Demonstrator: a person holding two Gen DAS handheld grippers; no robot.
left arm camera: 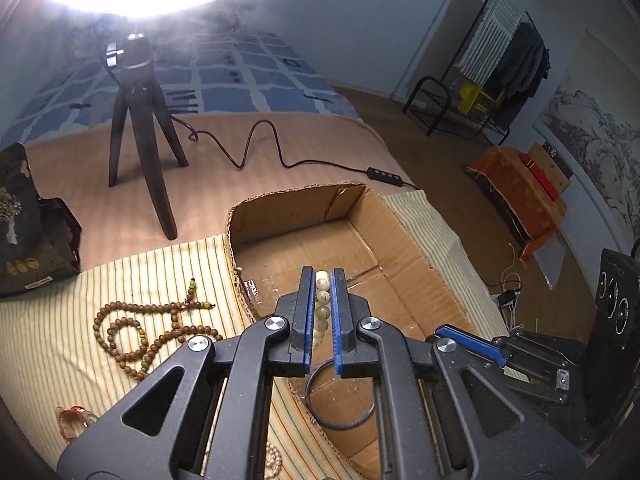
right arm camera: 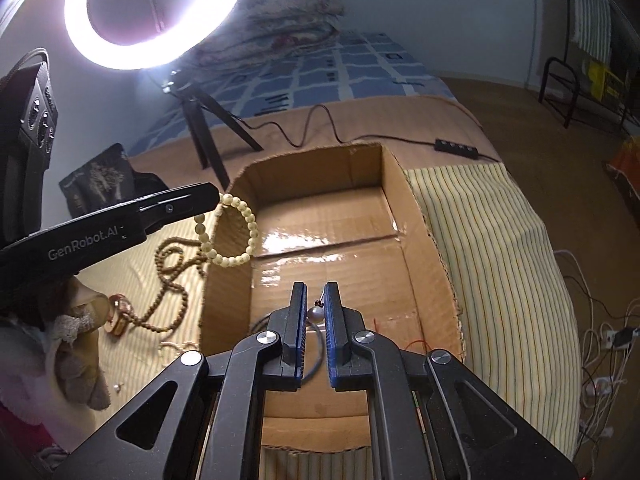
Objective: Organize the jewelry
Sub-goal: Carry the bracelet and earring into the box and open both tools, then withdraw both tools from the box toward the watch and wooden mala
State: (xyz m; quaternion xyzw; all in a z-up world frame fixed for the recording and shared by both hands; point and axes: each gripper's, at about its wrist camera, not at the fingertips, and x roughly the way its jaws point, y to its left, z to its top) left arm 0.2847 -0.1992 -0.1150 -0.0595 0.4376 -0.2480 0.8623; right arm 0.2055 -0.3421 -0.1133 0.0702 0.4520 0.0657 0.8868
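Both my grippers hold jewelry over the open brown cardboard box (right arm camera: 328,216) on the bed.

My left gripper (left arm camera: 323,280) is pinched on a cream beaded bracelet (right arm camera: 232,236), which dangles over the box's left wall; white lettering on its side reads "GenRobot.AI". My right gripper (right arm camera: 316,294) is nearly closed on a small grey pearl (right arm camera: 315,314) with a dark cord hanging below it, above the glossy box floor. A long brown wooden bead necklace (left arm camera: 132,336) lies coiled on the yellow striped cloth (left arm camera: 52,320) left of the box. A thin dark ring (left arm camera: 340,400) lies inside the box.
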